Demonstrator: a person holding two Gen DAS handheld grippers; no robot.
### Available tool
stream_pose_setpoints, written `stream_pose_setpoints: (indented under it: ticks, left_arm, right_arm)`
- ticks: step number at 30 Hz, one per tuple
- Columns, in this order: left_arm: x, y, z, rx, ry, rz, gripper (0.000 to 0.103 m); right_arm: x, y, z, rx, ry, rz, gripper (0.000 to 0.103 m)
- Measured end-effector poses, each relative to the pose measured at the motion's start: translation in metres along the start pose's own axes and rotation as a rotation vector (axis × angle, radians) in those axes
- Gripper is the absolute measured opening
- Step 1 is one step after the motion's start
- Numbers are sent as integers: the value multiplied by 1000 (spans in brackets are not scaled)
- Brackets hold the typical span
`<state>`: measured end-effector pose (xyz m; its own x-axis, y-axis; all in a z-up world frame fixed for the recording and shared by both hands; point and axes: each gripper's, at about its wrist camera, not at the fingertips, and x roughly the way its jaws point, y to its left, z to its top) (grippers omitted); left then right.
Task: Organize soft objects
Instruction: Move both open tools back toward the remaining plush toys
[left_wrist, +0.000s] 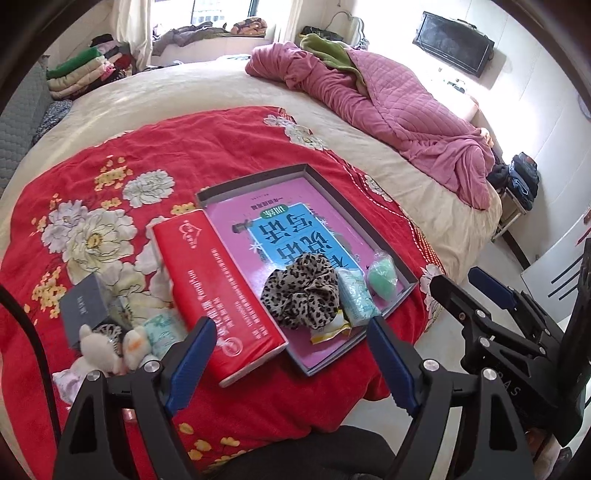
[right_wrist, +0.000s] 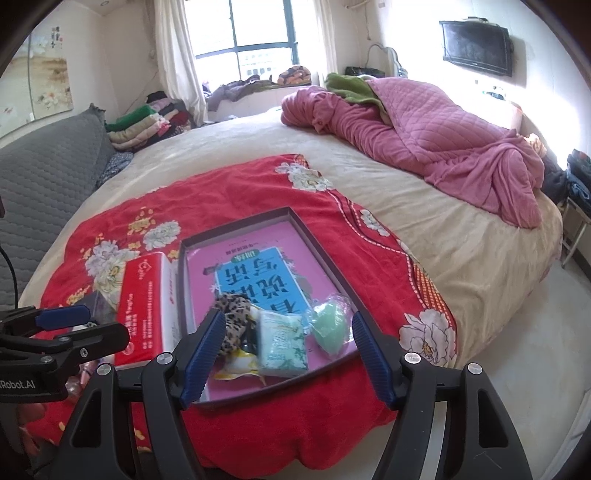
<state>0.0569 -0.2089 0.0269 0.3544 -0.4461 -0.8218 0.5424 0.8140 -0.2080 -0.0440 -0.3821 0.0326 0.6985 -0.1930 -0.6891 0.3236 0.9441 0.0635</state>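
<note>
Four soft items (right_wrist: 282, 345) in tray (right_wrist: 332, 266)

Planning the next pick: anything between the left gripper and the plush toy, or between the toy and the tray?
Nothing visible blocks the left gripper from the plush toy, which lies just left of its open jaws. Toward the tray, the red tissue pack lies in between, along the tray's left wall, so the toy would probably need lifting over.
</note>
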Motion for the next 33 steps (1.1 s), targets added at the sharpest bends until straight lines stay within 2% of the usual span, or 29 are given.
stream_pose_setpoints:
  ticks: [7,19,28,33]
  left_arm:
    - [-22,18,-9,-34,-28,11,83]
    - [-57,74,-31,-135,-71,52,83]
    - [-93,139,-48,-262,-105,94,83]
    - [-119,182,-55,-337,-143,141,83]
  right_arm:
    - [-14,29,3,-54,-21,23,73]
    - [-33,77,6,-150,-45,66,73]
    - [-40,123,5,-221,-54,116,73]
    - [-44,147,2,-258,-58,159,73]
